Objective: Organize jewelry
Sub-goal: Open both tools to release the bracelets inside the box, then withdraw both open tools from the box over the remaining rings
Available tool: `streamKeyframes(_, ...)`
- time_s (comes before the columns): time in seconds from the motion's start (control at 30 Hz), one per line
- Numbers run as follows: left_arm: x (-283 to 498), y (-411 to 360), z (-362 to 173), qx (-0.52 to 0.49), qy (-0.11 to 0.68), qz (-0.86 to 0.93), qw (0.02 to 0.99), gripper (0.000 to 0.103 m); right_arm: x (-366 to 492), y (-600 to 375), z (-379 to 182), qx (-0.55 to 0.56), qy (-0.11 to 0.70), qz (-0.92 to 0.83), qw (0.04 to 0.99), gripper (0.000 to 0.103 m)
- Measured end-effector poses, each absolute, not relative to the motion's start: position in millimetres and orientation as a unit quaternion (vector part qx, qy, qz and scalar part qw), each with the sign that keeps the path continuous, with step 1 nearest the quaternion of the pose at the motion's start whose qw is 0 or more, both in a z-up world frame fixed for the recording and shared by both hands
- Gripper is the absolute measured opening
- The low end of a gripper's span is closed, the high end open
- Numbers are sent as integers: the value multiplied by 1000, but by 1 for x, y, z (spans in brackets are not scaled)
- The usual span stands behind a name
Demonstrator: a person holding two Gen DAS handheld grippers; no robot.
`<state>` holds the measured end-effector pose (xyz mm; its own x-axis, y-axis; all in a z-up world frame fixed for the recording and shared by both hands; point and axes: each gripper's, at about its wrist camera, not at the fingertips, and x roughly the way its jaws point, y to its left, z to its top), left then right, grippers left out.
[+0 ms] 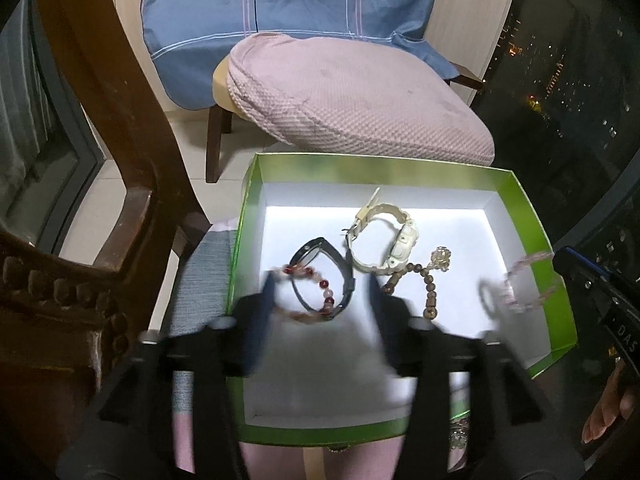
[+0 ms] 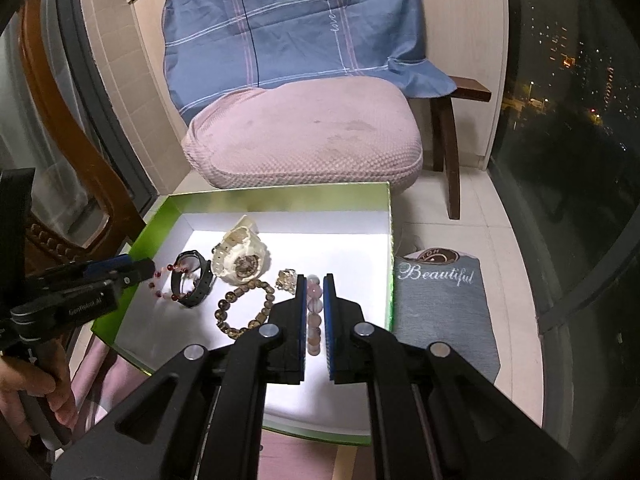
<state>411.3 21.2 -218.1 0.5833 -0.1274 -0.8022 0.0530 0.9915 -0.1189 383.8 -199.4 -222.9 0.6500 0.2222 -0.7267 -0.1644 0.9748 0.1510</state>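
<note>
Two grippers angled down over box point(image 2: 256, 190), right fingers point(image 2: 298, 320) pinching pink bracelet point(image 2: 314, 322)

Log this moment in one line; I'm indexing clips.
left hand-held gripper: open over red bead bracelet | right hand-held gripper: shut on pink bead bracelet | green box

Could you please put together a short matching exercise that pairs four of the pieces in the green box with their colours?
Things:
1. watch
2. band
3. bracelet gripped in the right tongs
4. bead bracelet lying beside the right tongs

Colours:
A. brown
B. pale pink
C. cream
D. black

Pairs: 1-C, 2-D, 3-B, 4-A
</note>
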Motion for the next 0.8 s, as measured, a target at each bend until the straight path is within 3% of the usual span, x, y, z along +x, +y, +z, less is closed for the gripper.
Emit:
streamKeyframes(0.03,410,21,-218,-42,454,-51,888,74,383,-200,-222,36,402,104,909,26)
streamKeyframes(0.07,409,20,-216,-40,453,-50,889,77,383,-201,-220,38,400,101,910,52)
streamKeyframes(0.13,404,19,-211,-37,445,-47,893,82,380,-202,-215,39,391,89,915,73)
streamKeyframes(0.6,365,25,-171,-24,409,-59,910,86,358,-202,-197,32,370,86,925,73)
streamKeyframes(0.8,299,42,-129,-42,341,-72,936,86,301,-214,-156,37,324,97,940,73)
